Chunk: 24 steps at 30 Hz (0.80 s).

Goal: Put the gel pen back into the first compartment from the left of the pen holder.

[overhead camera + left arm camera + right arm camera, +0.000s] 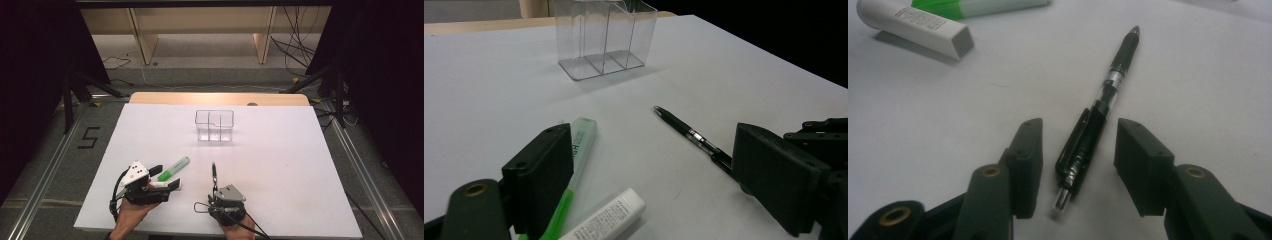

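A black pen (214, 175) (1108, 85) lies on the white table, tip pointing away from me. My right gripper (215, 194) (1078, 150) sits low over its rear end. One jaw stands on each side of the barrel, and a gap shows on both sides. My left gripper (167, 176) (659, 175) is wide open near the table's front left. Between its jaws lie a green highlighter (174, 168) (579, 150) and a white tube (159, 184) (609, 217); neither is touched. A clear divided organizer (214, 125) (604, 40) stands upright farther back, at the table's middle.
The white table top (280, 165) has bare room to the right and between the grippers and the organizer. A wooden strip (220, 98) borders its far edge. Tripod legs and cables lie on the floor around it.
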Each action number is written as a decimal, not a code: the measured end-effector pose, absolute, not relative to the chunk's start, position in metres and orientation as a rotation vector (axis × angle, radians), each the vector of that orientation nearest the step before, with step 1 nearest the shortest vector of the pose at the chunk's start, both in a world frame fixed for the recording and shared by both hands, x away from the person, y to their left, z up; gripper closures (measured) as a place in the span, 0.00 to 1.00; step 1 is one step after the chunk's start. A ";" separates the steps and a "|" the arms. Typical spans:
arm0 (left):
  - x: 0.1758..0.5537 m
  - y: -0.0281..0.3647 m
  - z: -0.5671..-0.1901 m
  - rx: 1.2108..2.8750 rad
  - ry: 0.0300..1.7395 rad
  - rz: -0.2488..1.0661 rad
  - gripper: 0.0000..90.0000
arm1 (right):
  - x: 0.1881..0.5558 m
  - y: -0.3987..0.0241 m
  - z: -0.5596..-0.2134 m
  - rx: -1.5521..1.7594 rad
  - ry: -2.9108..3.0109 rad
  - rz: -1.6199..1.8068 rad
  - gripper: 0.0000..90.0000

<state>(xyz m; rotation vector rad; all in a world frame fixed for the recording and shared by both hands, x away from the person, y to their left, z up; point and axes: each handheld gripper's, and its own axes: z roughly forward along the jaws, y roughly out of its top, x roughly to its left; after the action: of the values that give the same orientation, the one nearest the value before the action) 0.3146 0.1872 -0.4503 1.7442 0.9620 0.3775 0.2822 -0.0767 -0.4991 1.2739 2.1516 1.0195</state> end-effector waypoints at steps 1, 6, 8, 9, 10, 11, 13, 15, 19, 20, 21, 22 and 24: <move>0.315 0.187 -0.450 1.745 0.962 0.378 0.19 | 0.283 -0.077 -0.499 1.277 2.156 1.016 0.64; 0.314 0.186 -0.451 1.746 0.959 0.380 0.19 | 0.285 -0.076 -0.500 1.299 2.162 0.994 0.67; 0.314 0.186 -0.451 1.746 0.959 0.380 0.19 | 0.285 -0.076 -0.500 1.297 2.165 0.987 0.68; 0.314 0.186 -0.451 1.750 0.957 0.380 0.19 | 0.285 -0.075 -0.500 1.293 2.167 0.978 0.68; 0.314 0.186 -0.451 1.751 0.955 0.381 0.19 | 0.286 -0.075 -0.499 1.283 2.168 0.975 0.68; 0.314 0.186 -0.451 1.750 0.956 0.380 0.19 | 0.286 -0.074 -0.499 1.290 2.169 0.971 0.69; 0.314 0.186 -0.451 1.753 0.953 0.381 0.19 | 0.285 -0.073 -0.499 1.286 2.166 0.967 0.70; 0.314 0.186 -0.450 1.753 0.952 0.381 0.19 | 0.285 -0.072 -0.499 1.277 2.173 0.958 0.71; 0.314 0.185 -0.451 1.751 0.952 0.382 0.19 | 0.285 -0.071 -0.499 1.275 2.169 0.955 0.72; 0.314 0.185 -0.450 1.751 0.952 0.382 0.19 | 0.284 -0.071 -0.499 1.276 2.169 0.954 0.72; 0.314 0.185 -0.450 1.751 0.951 0.383 0.19 | 0.284 -0.071 -0.499 1.274 2.168 0.954 0.72; 0.314 0.185 -0.450 1.751 0.952 0.383 0.19 | 0.284 -0.070 -0.499 1.272 2.168 0.952 0.72; 0.314 0.185 -0.450 1.752 0.952 0.383 0.19 | 0.284 -0.070 -0.499 1.263 2.167 0.948 0.73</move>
<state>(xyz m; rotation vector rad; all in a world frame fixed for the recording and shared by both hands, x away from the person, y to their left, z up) 0.3143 0.1852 -0.4504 1.7518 0.9516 0.3831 0.2836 -0.0698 -0.4992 1.2628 2.1671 0.9480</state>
